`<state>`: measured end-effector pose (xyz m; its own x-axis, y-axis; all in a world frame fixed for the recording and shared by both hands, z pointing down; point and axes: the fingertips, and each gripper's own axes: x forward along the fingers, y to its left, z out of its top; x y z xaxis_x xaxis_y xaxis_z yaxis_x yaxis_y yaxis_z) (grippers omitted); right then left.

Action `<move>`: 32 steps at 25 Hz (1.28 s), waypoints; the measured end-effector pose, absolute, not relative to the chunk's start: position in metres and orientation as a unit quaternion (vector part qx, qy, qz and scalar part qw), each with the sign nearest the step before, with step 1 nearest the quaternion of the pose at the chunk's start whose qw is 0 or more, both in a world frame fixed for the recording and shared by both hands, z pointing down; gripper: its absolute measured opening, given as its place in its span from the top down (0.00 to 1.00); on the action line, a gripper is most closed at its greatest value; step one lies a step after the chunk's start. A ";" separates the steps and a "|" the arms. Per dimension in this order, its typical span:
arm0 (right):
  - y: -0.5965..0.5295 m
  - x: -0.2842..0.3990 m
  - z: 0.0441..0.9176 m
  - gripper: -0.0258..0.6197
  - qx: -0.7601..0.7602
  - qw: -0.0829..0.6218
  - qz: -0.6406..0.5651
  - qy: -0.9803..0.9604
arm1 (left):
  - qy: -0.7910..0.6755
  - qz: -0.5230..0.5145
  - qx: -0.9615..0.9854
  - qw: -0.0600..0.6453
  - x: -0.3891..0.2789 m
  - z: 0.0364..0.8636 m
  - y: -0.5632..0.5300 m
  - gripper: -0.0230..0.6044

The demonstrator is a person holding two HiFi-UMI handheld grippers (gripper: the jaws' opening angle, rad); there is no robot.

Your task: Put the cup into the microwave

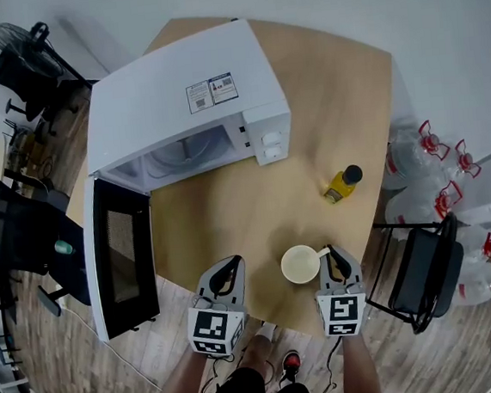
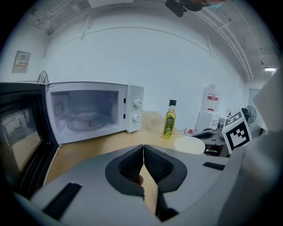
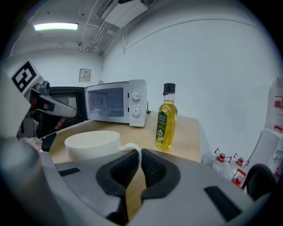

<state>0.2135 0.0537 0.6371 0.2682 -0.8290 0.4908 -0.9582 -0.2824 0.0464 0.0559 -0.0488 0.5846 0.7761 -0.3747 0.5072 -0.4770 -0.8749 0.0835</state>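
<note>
Two grippers: side by side at the near edge of the table (image 1: 230, 210), both pointing away and downward.
Left gripper (image 1: 229, 264) (image 2: 143, 148): jaws pressed together with nothing between them; the cup lies to their right, slightly ahead and apart.
Right gripper (image 1: 331, 250) (image 3: 139, 155): jaws clenched on the cup's handle (image 3: 132, 148) at their very tips.
Cup (image 1: 300, 265) (image 3: 92, 145): upright on the table, long axis vertical, mouth up; its body sits just left of the right jaws and its handle points back at them.
Nearer hand: the right.
Microwave (image 1: 186, 98) (image 3: 116, 102): well ahead and left of the right jaws, with its door (image 1: 120, 255) swung open and its cavity (image 1: 185, 152) facing this way.
Likely carry: forward and left; the bottle (image 1: 342, 185) stands off that line.
</note>
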 end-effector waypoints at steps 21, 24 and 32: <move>-0.044 0.165 0.538 0.91 0.747 0.123 0.150 -0.635 | -0.306 0.180 0.930 0.094 0.005 0.510 -0.121 0.92; -0.065 0.158 0.524 0.91 0.741 0.120 0.142 -0.645 | -0.319 0.173 0.927 0.091 -0.005 0.500 -0.135 0.92; -0.109 0.137 0.505 0.91 0.727 0.105 0.140 -0.664 | -0.349 0.158 0.920 0.086 -0.030 0.480 -0.166 0.92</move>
<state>0.1368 -0.1087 0.5046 0.0786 -0.9361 0.3430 -0.9949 -0.0955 -0.0328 -0.0298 -0.1664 0.4795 0.7067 -0.6145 0.3508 -0.6688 -0.7420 0.0475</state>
